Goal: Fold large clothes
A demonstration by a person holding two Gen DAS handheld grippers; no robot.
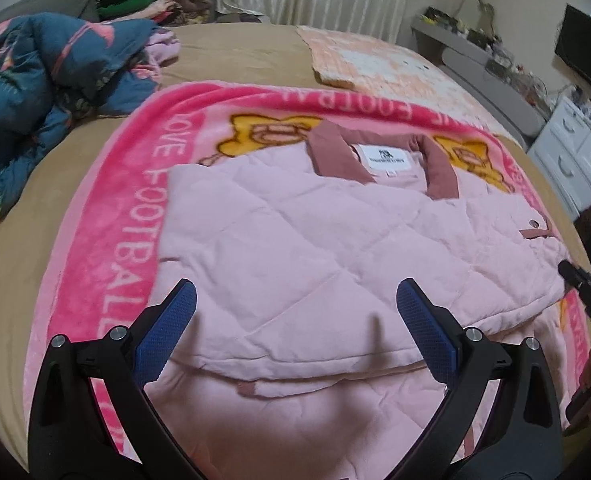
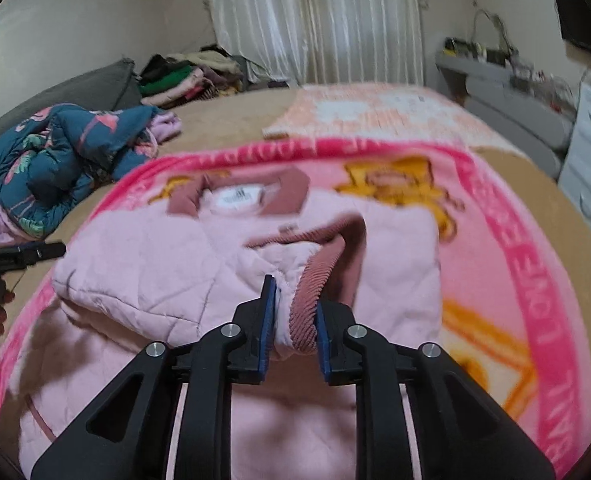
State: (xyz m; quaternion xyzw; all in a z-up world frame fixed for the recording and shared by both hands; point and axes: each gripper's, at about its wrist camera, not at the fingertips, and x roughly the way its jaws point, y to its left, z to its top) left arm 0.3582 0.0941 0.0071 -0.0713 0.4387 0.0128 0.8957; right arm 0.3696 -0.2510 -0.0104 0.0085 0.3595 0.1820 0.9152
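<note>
The pink quilted jacket (image 1: 295,240) lies flat on the pink blanket (image 1: 107,216) spread over the bed (image 1: 235,56), collar away from the cameras.

The step in hand looks like folding in a sleeve: the right tool (image 2: 295,316) is clamped on the ribbed cuff (image 2: 307,312), with the sleeve bunched and lifted over the jacket's body. The left tool (image 1: 295,316) hangs over the near hem with its jaws wide apart and nothing between them.

Next, the cuff probably has to be carried across the chest and laid down flat before it is let go, while the left tool could pin or smooth the near fold.

Only the right wrist view shows the grip on the cuff; in the left view the right tool is just a dark tip at the jacket's far right edge. The left view shows the near hem already doubled over.
</note>
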